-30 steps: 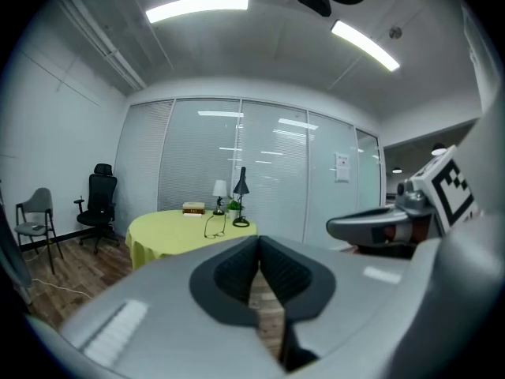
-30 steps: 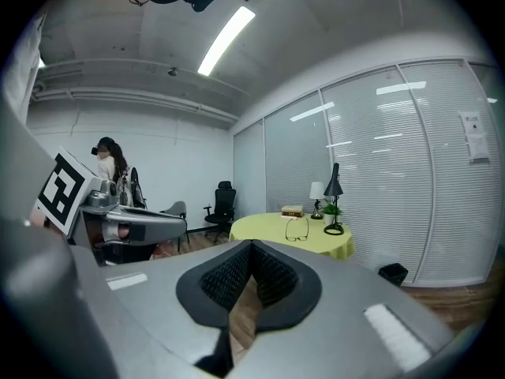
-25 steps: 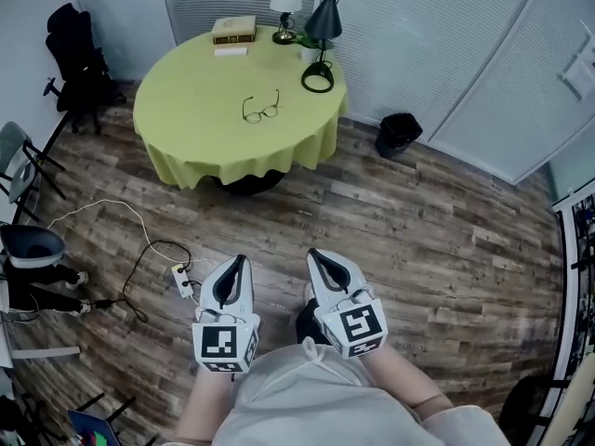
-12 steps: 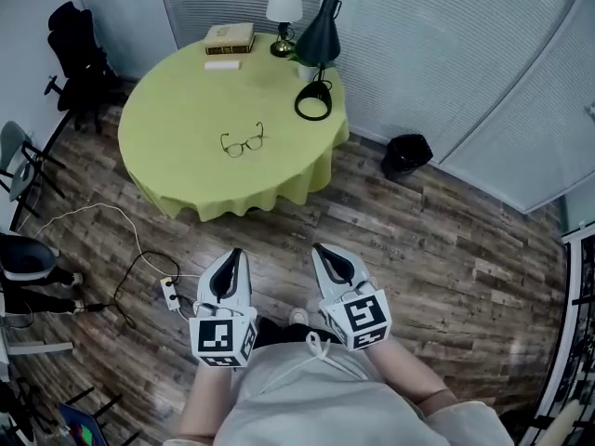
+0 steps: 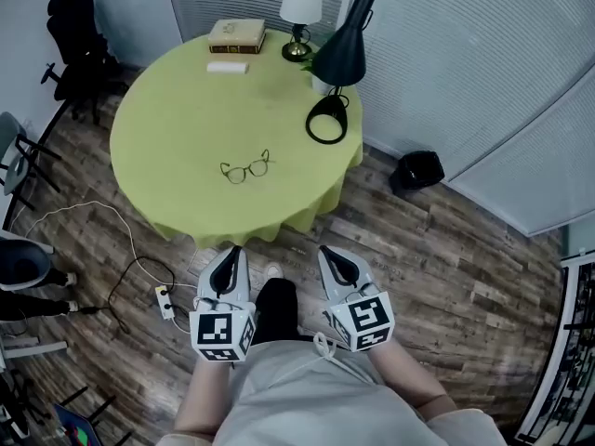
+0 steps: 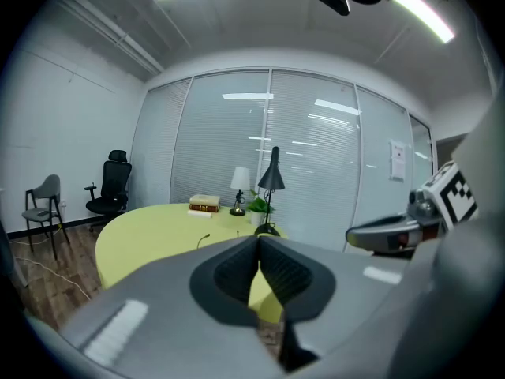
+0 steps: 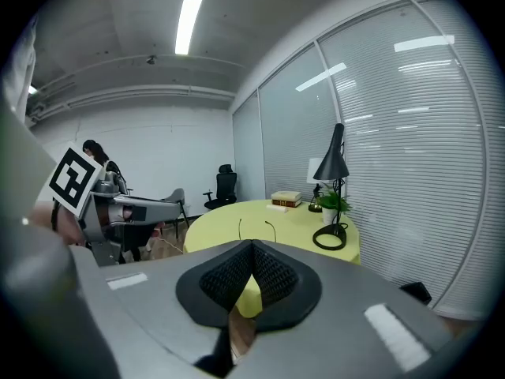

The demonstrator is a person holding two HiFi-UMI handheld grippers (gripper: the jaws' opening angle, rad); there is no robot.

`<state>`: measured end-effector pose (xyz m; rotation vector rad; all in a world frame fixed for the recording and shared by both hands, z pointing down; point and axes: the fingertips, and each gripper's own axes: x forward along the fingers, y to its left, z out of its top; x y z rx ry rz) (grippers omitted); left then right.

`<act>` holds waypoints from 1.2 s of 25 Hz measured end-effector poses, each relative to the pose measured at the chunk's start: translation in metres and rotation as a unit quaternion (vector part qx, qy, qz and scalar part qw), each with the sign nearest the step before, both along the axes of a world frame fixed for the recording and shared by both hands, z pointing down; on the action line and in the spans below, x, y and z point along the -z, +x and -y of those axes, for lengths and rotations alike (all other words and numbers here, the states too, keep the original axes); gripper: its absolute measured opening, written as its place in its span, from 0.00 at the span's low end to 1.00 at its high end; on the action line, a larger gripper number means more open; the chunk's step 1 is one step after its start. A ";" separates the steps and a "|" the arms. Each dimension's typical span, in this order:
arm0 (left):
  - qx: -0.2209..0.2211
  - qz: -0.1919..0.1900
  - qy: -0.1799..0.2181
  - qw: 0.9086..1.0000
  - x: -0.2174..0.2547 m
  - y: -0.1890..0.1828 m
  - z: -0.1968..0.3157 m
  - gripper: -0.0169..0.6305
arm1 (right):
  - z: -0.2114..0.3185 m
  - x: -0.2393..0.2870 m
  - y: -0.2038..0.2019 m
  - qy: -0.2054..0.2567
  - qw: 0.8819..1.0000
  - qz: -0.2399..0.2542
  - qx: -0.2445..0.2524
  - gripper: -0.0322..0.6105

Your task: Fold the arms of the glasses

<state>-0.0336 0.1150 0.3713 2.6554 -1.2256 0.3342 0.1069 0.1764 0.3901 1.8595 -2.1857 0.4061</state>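
Thin-framed glasses point(image 5: 245, 168) lie on the round table with the yellow-green cloth point(image 5: 167, 137), arms unfolded. Both grippers hover over the wooden floor just short of the table's near edge, well apart from the glasses. My left gripper point(image 5: 232, 254) and right gripper point(image 5: 327, 254) point toward the table, jaws shut with nothing between them. In the left gripper view the shut gripper point(image 6: 259, 243) faces the table, and the glasses' arm tips point(image 6: 202, 240) stick up beyond it. The right gripper view shows its shut gripper point(image 7: 252, 247) and the glasses point(image 7: 241, 229) past it.
At the table's far side stand a black desk lamp point(image 5: 339, 72), a white lamp point(image 5: 300, 3), stacked books point(image 5: 236, 33) and a small white item point(image 5: 227, 67). A black bin point(image 5: 417, 170) sits to the right, an office chair point(image 5: 79, 49) to the left, a power strip with cables point(image 5: 165, 303) on the floor.
The person has walked toward the table with both grippers held out in front. The table and glasses now lie much nearer. Both grippers stayed shut.
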 end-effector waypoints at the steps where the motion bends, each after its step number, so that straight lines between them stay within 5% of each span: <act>1: 0.001 -0.002 -0.002 1.000 -0.002 0.004 0.018 0.04 | 0.017 -0.001 0.004 -0.002 1.000 -0.002 0.002 0.05; 10: 0.004 -0.019 -0.024 1.000 -0.009 0.034 0.173 0.04 | 0.175 -0.009 0.029 -0.025 0.999 -0.013 0.024 0.05; 20: 0.049 0.002 -0.059 0.997 -0.043 0.021 0.255 0.04 | 0.277 -0.057 0.036 -0.106 0.991 -0.027 0.078 0.05; 30: 0.130 0.046 -0.073 0.988 -0.089 -0.008 0.275 0.04 | 0.313 -0.141 0.032 -0.224 0.947 -0.082 0.215 0.10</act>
